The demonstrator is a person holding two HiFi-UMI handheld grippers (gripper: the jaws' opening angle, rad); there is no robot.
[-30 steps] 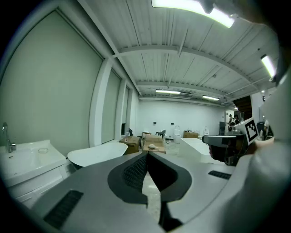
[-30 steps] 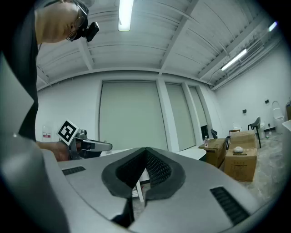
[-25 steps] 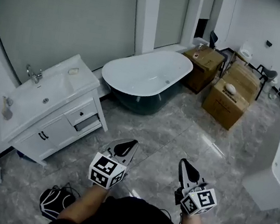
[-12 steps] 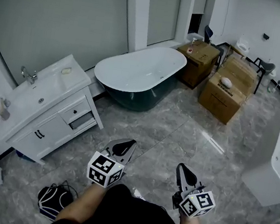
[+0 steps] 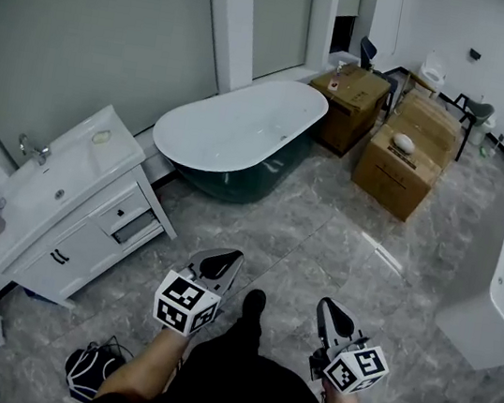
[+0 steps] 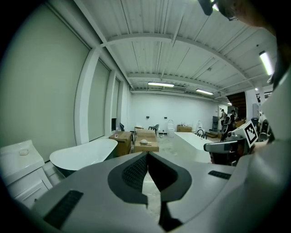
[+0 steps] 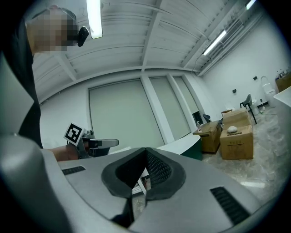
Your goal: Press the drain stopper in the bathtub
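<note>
Both left gripper (image 5: 227,258) and right gripper (image 5: 326,306) closed (bathtub (image 5: 235,131) stopper indiscernible).

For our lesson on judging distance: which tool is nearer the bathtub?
Left. The left tool sits straight below the bathtub in the head view; the right tool is lower and farther right.

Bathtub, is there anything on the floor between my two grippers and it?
Nothing visible. Bare grey floor runs from the left gripper and right gripper to the bathtub. The vanity stands off to the left and the cardboard boxes to the right, both clear of the straight path.
</note>
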